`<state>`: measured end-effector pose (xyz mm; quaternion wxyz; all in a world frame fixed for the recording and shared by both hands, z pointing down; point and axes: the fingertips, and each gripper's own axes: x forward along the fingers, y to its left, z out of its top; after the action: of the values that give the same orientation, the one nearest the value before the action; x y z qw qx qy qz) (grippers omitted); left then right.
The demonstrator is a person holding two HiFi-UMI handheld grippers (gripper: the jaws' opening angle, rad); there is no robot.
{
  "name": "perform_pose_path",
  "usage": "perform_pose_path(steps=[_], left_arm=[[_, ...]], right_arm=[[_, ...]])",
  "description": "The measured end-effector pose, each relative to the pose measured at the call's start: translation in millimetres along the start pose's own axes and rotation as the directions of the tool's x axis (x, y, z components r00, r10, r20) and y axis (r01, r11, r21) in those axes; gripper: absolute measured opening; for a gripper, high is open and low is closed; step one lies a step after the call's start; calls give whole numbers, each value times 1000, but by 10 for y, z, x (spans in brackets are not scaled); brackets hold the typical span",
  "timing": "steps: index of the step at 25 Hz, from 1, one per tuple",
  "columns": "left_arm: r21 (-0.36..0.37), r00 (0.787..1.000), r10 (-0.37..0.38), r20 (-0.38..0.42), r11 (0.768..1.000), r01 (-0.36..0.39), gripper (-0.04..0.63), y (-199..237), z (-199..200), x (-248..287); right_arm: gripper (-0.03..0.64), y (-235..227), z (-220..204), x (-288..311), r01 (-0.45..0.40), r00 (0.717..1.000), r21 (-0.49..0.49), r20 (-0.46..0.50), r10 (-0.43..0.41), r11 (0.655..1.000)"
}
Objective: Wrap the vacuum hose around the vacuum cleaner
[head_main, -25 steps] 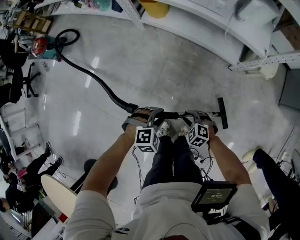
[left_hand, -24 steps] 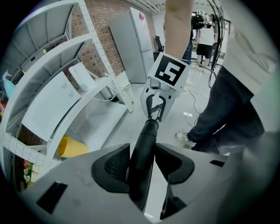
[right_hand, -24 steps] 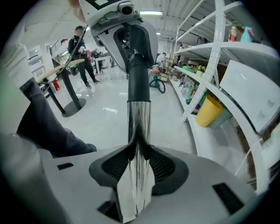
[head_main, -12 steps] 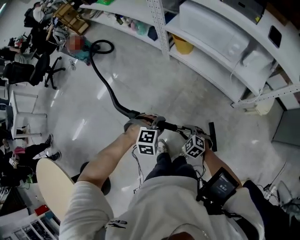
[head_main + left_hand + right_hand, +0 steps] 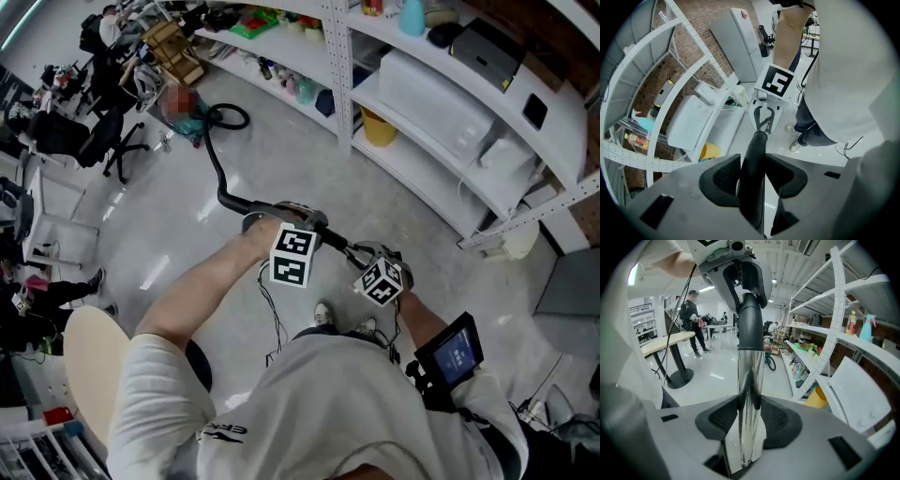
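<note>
Both tools hold the vacuum's wand. The left tool (image 5: pixel 279 217) is clamped on the black end of the vacuum hose (image 5: pixel 752 168), its jaws having just been closing with that black section between the pads. The right tool (image 5: pixel 373 255) is narrowed onto the chrome tube (image 5: pixel 749 376), which runs straight out from its pads toward the left tool. Past the left tool the hose curves away across the floor (image 5: pixel 281 141) to one loop beside the vacuum cleaner (image 5: pixel 190 122), well apart from both tools.

Beyond the right tool stands a white shelf unit (image 5: pixel 441 164). One yellow bin (image 5: pixel 380 127) sits on its lowest shelf; what is in it cannot be seen. Higher up is one teal spray bottle (image 5: pixel 869 326) with one smaller labelled bottle (image 5: pixel 852 323) beside it, the label too small to read.

Two marker cubes show, one per tool: the left cube (image 5: pixel 292 258) and the right cube (image 5: pixel 380 281). Dark lettering on the shirt (image 5: pixel 223 433) is only partly visible and not readable.
</note>
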<state>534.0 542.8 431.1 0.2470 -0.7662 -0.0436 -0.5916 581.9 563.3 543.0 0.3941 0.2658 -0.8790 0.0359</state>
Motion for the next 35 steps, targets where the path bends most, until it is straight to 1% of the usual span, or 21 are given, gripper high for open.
perform_pose_path(steps=[4,7,11,16,19,22,25,27,31,35], left_arm=[[-5,1000,-4,-20,1000,4,161,46,-147,-281],[-18,999,-8,-42,1000,7,158,38,-277,-405],[-24,996,-16,-89,1000,14,156,-88,-479,-355],[-28,990,-24,-137,999,21,155,-289,-782,-433],[-37,988,-33,-150,999,27,155,-349,-917,-496],[-44,987,-50,-154,998,43,155,-450,-1009,-543],[-43,988,-58,-145,998,52,155,-534,-1082,-591],[-40,989,-60,-134,998,55,155,-587,-1101,-610],[-61,992,-51,-111,997,45,156,-648,-1205,-677],[-90,998,-26,-65,996,20,156,-711,-1336,-755]], right_arm=[[152,5,353,14,-3,999,-47,50,6,999],[152,36,606,98,-26,995,-72,91,32,997],[154,176,753,377,-76,993,-84,84,83,994],[163,440,1243,601,-106,982,-195,134,134,975],[165,565,1381,687,-136,976,-230,135,170,964],[181,711,1466,713,-142,972,-277,142,187,950],[186,834,1676,725,-154,958,-276,192,211,949],[186,910,1817,727,-163,952,-286,206,227,944],[170,1000,1946,731,-203,945,-272,196,261,941],[161,1045,2035,734,-211,948,-266,178,264,940]])
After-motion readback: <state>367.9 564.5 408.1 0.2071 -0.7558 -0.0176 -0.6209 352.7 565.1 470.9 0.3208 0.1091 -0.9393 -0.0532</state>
